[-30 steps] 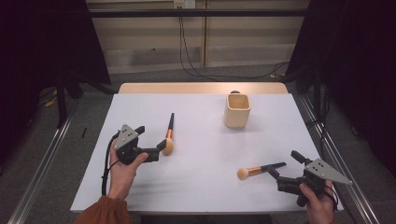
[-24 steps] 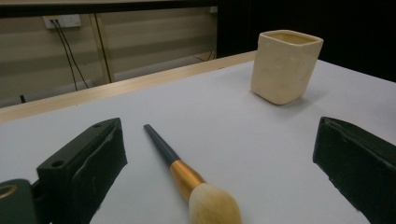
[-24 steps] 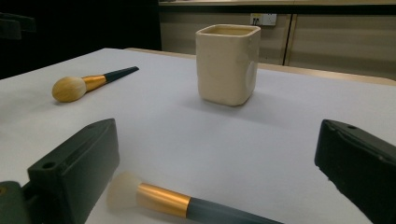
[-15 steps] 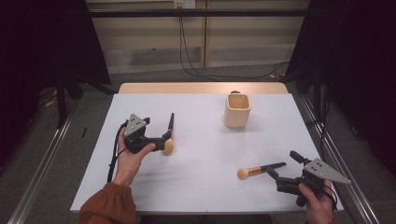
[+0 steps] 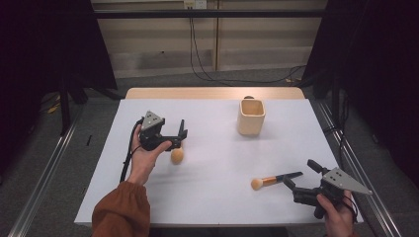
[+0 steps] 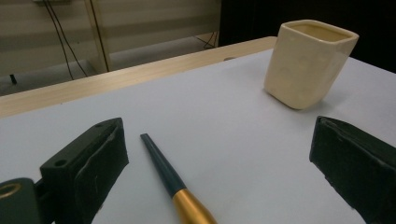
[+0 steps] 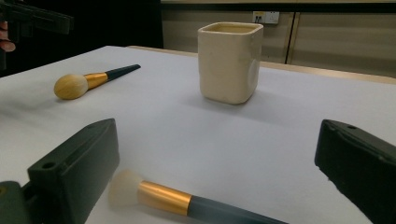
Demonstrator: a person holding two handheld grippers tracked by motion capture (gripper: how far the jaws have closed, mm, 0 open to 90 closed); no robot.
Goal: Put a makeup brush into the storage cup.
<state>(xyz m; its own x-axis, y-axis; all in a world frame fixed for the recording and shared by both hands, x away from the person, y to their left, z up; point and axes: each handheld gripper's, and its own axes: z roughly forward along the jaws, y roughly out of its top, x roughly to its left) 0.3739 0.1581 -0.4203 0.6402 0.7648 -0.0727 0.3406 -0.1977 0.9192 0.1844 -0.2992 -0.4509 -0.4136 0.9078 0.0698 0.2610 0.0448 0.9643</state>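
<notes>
Round-headed brush (image 5: 177, 154) lies flat on the table (image 5: 217, 192), dark handle between the wide-open jaws of the left gripper (image 5: 180, 137), lined up for a grab. Right gripper (image 5: 296, 177), jaws also spread, frames the second brush (image 5: 274, 178); cup (image 5: 251, 117) waits beyond.

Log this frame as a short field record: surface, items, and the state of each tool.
surface: white table top
container: cream square ceramic cup, upright, far right of centre
item 1: makeup brush with tan round head, gold ferrule and dark handle, lying flat between the open jaws of the left tool
item 2: makeup brush with pale head, gold ferrule and dark handle, lying flat just ahead of the right tool
left tool: open, not gripping
right tool: open, not gripping
</notes>
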